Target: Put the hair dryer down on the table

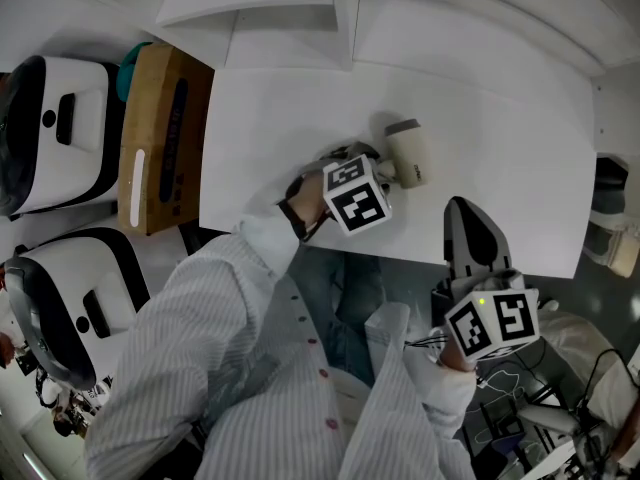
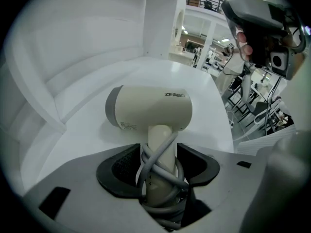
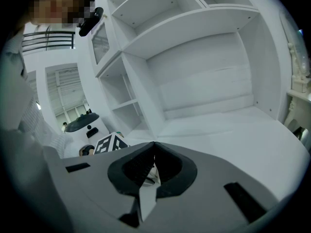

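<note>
Two jaws of the left gripper [image 2: 160,154] stand spread on either side of the handle of the hair dryer [image 2: 149,108]. As far as the left gripper view shows, the pads flank the handle and the grey cord [image 2: 146,168] wound around it (a slim gap seems to show on each side) rather than pinching them. Beyond the jaws, the cream body of the dryer lies on the white surface [image 1: 500,138], its shadow tight beneath it, which suggests it is resting there and not hanging. The right gripper [image 3: 154,147] is held low and well apart, off the near edge of the surface, with its jaws pressed together on nothing.

By my reading the put-down itself is done. What is left is only to draw the left gripper back off the handle without dragging the cord or rolling the dryer.
</note>
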`<state>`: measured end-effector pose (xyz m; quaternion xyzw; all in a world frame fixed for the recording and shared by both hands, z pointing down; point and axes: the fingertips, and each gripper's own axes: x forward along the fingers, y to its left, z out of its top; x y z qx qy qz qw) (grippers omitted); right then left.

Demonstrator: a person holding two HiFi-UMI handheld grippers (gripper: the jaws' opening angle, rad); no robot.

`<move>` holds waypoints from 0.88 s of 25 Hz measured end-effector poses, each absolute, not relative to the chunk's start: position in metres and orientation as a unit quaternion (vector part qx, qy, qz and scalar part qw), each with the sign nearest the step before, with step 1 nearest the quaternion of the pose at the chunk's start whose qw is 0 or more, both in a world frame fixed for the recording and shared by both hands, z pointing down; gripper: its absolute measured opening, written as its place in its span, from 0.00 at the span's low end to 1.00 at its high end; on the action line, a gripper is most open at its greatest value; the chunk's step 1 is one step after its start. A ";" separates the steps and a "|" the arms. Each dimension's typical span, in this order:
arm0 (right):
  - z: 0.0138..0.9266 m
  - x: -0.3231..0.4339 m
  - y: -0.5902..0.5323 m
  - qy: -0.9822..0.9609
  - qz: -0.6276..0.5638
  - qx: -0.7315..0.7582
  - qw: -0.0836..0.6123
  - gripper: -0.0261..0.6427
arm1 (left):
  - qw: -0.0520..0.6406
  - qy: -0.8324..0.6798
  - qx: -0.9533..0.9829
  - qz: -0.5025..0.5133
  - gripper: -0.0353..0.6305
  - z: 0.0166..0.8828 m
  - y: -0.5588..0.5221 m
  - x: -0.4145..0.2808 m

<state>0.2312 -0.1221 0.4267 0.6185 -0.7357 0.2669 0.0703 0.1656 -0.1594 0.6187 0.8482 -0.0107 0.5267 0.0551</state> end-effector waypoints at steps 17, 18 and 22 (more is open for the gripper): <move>0.399 0.225 -0.127 -0.751 0.240 0.610 0.077 0.06 | 0.086 -0.041 0.888 0.450 0.42 0.542 -0.167 0.167; 0.395 0.224 -0.130 -0.754 0.236 0.608 0.079 0.06 | 0.089 -0.046 0.893 0.439 0.42 0.532 -0.170 0.167; 0.377 0.218 -0.137 -0.765 0.218 0.601 0.081 0.06 | 0.105 -0.065 0.911 0.392 0.41 0.493 -0.175 0.168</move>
